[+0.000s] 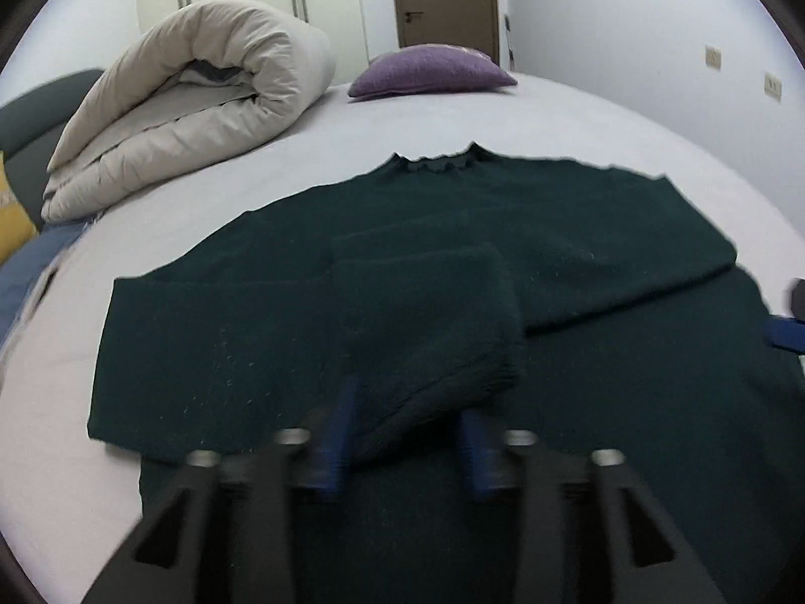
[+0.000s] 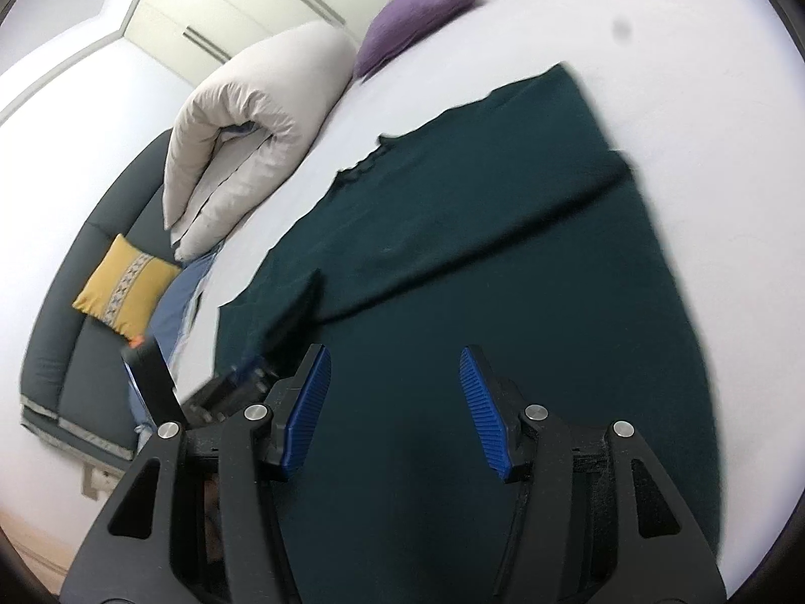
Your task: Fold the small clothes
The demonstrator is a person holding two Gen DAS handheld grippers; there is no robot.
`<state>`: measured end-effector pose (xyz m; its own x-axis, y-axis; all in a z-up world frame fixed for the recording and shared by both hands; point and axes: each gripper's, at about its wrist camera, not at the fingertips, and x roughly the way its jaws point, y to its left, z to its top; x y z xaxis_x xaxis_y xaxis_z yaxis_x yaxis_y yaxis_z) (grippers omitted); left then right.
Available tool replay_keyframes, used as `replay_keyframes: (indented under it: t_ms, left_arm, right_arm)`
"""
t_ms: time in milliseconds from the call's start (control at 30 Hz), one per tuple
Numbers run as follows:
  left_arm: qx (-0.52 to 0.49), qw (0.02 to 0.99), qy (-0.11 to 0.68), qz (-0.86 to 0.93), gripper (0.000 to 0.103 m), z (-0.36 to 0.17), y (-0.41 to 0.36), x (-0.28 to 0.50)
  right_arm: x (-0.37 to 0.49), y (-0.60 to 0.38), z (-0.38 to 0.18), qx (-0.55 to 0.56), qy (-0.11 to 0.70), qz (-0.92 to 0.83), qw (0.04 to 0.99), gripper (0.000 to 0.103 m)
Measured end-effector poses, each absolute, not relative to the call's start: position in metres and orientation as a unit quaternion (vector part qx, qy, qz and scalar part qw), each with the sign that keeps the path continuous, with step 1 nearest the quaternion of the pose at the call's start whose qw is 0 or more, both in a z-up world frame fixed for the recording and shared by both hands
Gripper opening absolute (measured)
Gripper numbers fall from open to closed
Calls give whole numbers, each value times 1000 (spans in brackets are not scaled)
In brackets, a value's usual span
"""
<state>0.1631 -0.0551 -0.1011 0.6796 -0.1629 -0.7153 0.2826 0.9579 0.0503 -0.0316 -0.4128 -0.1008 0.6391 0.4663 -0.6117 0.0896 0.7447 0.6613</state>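
A dark green knit sweater [image 1: 578, 231] lies spread flat on the white bed [image 1: 578, 116], its frilled collar [image 1: 437, 163] pointing away. One sleeve [image 1: 427, 312] is folded in over the chest, and its ribbed cuff lies between the blue pads of my left gripper [image 1: 407, 433], which stand apart and do not press it. The other sleeve [image 1: 629, 282] also lies across the body. My right gripper [image 2: 395, 392] hovers open over the sweater's lower body [image 2: 453, 302] with nothing between its fingers.
A rolled beige duvet [image 1: 201, 95] and a purple pillow [image 1: 432, 70] lie at the far side of the bed. A yellow cushion [image 2: 126, 284] rests on the dark headboard [image 2: 95, 261]. White sheet shows around the sweater.
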Motion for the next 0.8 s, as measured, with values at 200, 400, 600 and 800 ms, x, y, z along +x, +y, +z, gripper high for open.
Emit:
replay_keyframes:
  t_ms: [200,400,600,800]
  left_arm:
    - [48,914,384,-123,75,-101,-39,152]
    - [-2,919,370,-137,75,-95,-8,132]
    - [-65,918,373,-121,75,-100,31,121]
    - [-138,909,380,-103,68,-108,59,124]
  right_arm:
    - [40,-362,-113,369,453,182,790,53]
    - [91,-306,-142,354,516,189,757,53]
    - [101,-265,-154,302,527,191,771,53]
    - [103,-257,-143,257,521,178,794,8]
